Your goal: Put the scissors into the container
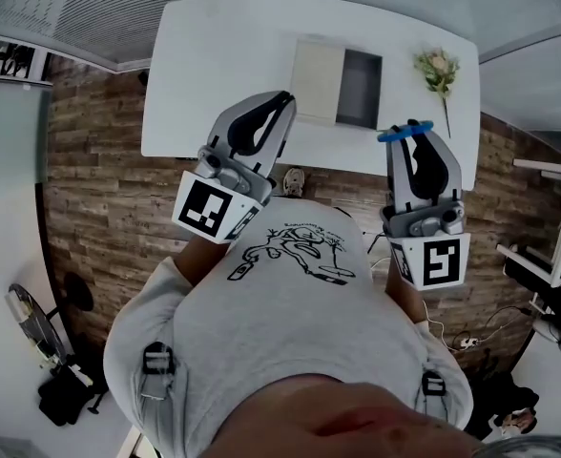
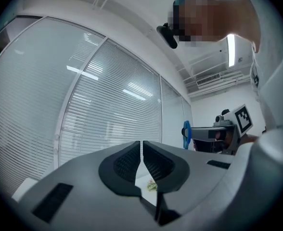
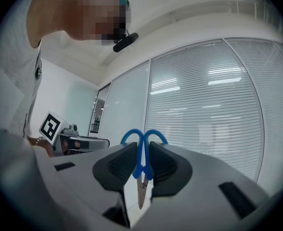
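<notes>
Scissors (image 3: 140, 163) hang clamped in right tool (image 3: 141, 147); left tool (image 2: 142, 147) together, empty; only head view shows container (image 1: 360, 89), upper centre, desk (image 1: 214, 74) bare leftward.

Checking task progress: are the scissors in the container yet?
Out: the scissors are clamped in the right gripper, short of the container.

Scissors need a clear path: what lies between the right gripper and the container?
In the head view, only bare table separates the container from the right gripper holding the scissors.
</notes>
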`<move>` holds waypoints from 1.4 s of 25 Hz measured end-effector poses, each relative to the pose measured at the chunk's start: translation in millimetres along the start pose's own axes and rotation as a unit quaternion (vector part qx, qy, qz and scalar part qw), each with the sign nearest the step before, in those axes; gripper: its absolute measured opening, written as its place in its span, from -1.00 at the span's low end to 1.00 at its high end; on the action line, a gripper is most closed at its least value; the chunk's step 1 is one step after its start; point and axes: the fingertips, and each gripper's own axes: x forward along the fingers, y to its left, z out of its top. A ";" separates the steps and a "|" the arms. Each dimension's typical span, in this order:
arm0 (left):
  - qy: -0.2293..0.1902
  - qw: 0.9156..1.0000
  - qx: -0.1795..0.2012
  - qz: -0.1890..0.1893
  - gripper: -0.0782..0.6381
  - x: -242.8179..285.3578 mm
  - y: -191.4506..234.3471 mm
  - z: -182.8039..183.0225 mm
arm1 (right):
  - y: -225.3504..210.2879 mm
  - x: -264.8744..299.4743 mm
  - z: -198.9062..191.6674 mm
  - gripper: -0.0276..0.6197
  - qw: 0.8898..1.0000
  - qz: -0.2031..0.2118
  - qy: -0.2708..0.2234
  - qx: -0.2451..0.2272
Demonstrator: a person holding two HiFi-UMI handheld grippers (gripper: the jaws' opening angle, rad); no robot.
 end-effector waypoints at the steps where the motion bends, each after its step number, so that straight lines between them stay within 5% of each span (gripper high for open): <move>1: 0.000 1.000 0.000 0.000 -0.69 3.1 5.7 -0.6 | -1.5 5.7 -1.0 -0.65 1.000 -0.001 0.001 0.000; 13: -0.001 1.000 -0.007 -0.009 -0.69 34.2 21.5 -5.9 | -22.7 27.4 -8.2 -0.65 1.000 -0.007 0.009 0.000; 35: 0.003 1.000 0.005 -0.004 -0.70 78.4 -23.7 -2.2 | -76.4 1.7 -6.8 -0.65 1.000 0.013 0.004 0.000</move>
